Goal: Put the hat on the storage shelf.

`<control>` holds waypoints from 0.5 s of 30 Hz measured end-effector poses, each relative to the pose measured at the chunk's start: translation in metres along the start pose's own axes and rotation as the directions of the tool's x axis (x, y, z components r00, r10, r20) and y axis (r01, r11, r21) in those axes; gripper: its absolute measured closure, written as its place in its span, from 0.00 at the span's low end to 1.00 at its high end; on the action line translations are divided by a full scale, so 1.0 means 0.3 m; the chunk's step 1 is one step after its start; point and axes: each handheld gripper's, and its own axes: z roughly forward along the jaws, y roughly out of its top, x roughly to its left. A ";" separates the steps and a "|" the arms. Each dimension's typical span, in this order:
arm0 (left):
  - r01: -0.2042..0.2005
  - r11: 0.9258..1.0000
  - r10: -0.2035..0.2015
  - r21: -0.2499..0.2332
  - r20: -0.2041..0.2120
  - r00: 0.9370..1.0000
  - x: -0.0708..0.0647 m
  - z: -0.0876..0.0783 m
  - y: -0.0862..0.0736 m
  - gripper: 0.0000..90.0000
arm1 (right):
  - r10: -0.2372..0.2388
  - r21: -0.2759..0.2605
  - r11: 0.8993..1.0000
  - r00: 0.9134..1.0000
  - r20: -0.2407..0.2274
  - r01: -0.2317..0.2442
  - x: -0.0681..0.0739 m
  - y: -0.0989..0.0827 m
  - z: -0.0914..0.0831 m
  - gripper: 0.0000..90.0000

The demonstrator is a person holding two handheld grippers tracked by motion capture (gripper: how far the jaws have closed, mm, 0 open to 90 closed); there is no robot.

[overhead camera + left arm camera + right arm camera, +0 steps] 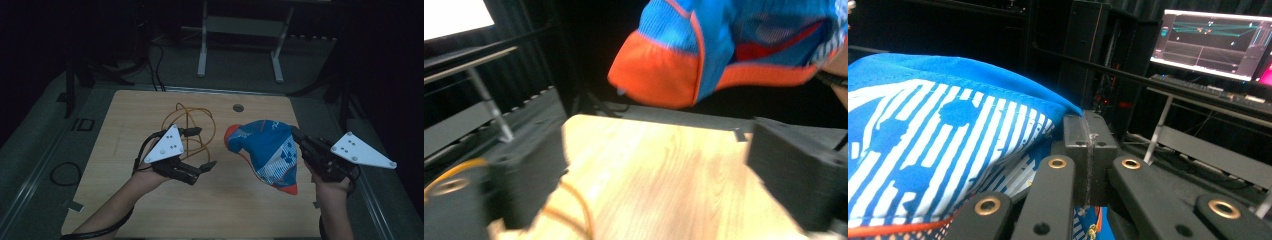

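Dark floor and a metal stand surround our wooden table. Our right gripper has its jaws pressed together on the edge of a blue and orange cloth bag, which hangs lifted above the table's right half. Our left gripper sits just left of the bag, jaws wide apart and holding nothing, beside a looped orange cable.
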 end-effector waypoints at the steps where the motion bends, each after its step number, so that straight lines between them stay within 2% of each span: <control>1: 0.012 1.000 -0.012 -0.006 -0.014 1.000 0.003 -0.012 -0.008 0.06 | -0.004 -0.002 1.000 1.000 0.004 0.004 -0.002 0.007 0.006 1.00; 3: 0.029 0.999 -0.030 -0.023 -0.043 0.999 0.008 -0.040 -0.025 0.03 | -0.002 -0.007 1.000 1.000 0.011 0.002 -0.009 0.021 0.020 1.00; 5: 0.025 0.999 -0.027 -0.029 -0.078 0.997 0.013 -0.070 -0.044 0.03 | -0.002 -0.010 1.000 1.000 0.020 0.002 -0.016 0.034 0.035 1.00; 10: 0.042 0.999 -0.045 -0.029 -0.115 0.992 0.026 -0.133 -0.097 0.03 | 0.014 -0.020 1.000 1.000 0.014 -0.014 -0.028 0.065 0.083 1.00; 15: 0.065 0.998 -0.067 -0.022 -0.176 0.982 0.033 -0.186 -0.176 0.03 | 0.010 -0.019 1.000 1.000 0.011 -0.010 -0.027 0.092 0.157 1.00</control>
